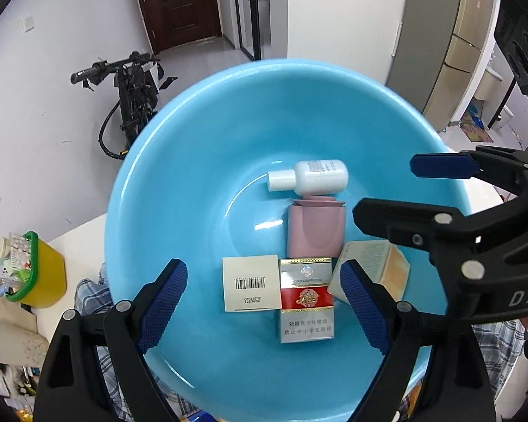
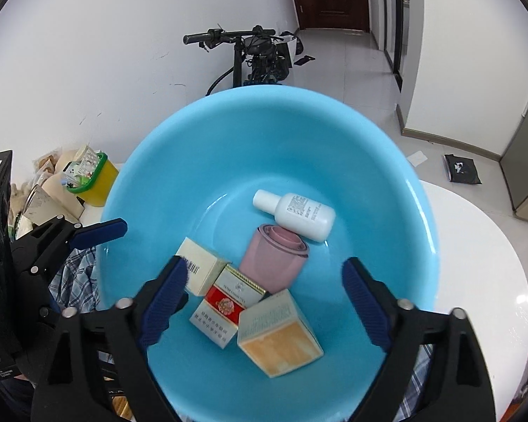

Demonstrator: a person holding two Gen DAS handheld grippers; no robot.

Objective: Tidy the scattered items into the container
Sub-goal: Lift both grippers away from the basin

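Blue basin (image 1: pixel 200 147): the container, on a white table (image 2: pixel 475 246), overhanging its rounded edge.

Contents, clustered on the basin floor:
- White bottle (image 1: pixel 308 177), on its side at the far edge of the floor, touching the pink cup.
- Pink cup (image 1: pixel 315 232), lying down.
- Cigarette pack (image 1: pixel 306 299), flat, between two boxes.
- Barcode box (image 1: pixel 251 283), beside the pack.
- Orange-and-white box (image 2: pixel 280 337), nearest the basin's near wall, leaning on the pack.

Left gripper (image 1: pixel 264 309): jaws wide apart, empty, above the basin.
Right gripper (image 2: pixel 264 306): jaws wide apart, empty; likely just done dropping.

No scattered item visible on the table; tidying appears nearly finished.
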